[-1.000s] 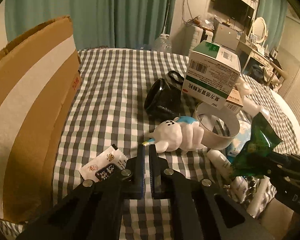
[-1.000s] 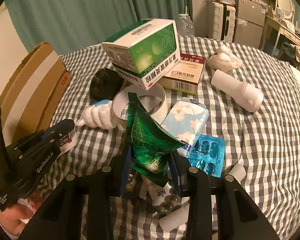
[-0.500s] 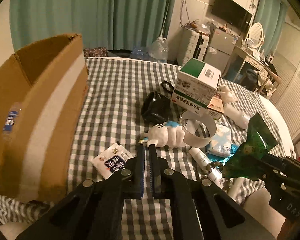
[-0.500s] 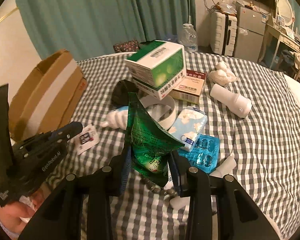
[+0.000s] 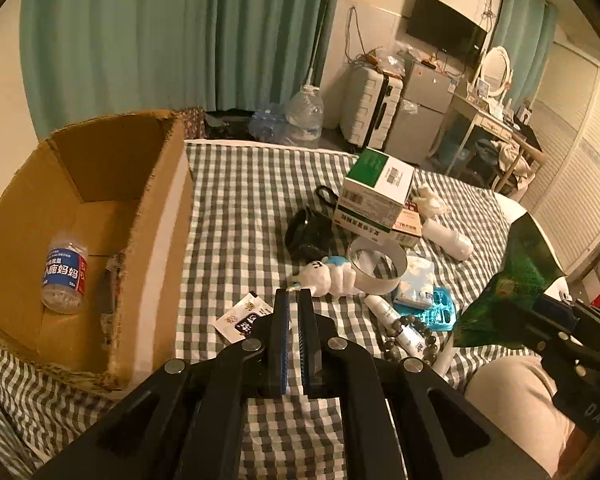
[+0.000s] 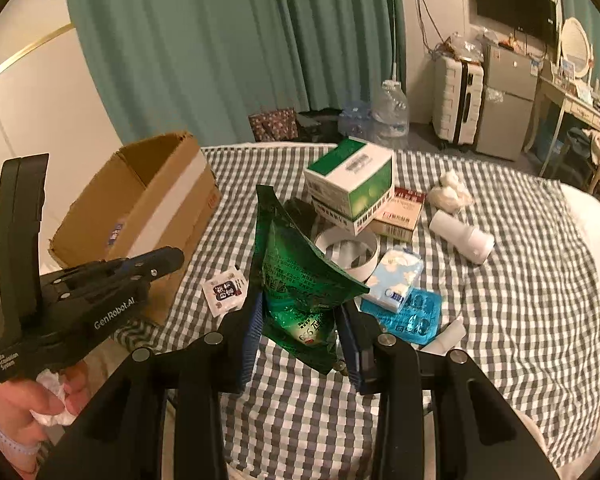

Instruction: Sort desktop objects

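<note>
Right wrist: right gripper [image 6: 300, 332] fingers clamp green packet [image 6: 296, 280].

Green packet [image 6: 300, 280] hides beads; box [image 6: 140, 208] interior mostly unseen.

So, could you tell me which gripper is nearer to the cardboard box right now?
Left. The left gripper, shut and empty, hangs beside the cardboard box; the right gripper, holding the green packet, is farther away over the checked cloth.
</note>
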Demonstrator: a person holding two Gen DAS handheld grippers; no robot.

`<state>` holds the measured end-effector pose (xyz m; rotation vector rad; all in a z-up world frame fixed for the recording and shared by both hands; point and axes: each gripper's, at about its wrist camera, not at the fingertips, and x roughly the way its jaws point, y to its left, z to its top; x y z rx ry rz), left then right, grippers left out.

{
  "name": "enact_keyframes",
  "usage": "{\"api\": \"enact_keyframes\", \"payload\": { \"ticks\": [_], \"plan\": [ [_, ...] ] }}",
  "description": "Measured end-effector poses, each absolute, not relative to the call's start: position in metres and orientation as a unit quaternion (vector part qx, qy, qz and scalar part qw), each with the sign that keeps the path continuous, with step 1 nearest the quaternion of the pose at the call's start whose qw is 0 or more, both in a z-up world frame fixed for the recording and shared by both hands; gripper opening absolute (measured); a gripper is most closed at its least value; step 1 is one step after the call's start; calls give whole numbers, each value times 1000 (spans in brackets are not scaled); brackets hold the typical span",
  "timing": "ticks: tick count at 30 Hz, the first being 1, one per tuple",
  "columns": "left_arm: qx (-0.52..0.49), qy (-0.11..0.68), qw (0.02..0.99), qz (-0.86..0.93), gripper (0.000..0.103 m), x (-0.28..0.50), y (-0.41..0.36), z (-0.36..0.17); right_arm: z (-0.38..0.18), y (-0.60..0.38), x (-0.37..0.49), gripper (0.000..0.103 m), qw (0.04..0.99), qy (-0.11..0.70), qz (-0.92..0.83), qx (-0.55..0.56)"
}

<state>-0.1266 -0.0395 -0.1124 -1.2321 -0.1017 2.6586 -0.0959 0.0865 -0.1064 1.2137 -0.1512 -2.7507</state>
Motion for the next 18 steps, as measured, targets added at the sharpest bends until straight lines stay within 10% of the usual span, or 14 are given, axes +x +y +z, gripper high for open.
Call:
{"api": "enact_keyframes", "payload": {
  "ticks": [4,8,18],
  "plan": [
    [-440,-37,100,891,14,-128,-41,-129,-104,84,-95,35,65,-53,-913,399],
    [-451,-36,85,888,75,-133,-36,-151,-112,81,-94,35,68,-50,-910,406],
    [-510,-61,65,855,76,-174,-28,-210,-149,97,-112,35,66,-61,-896,435]
  ]
}}
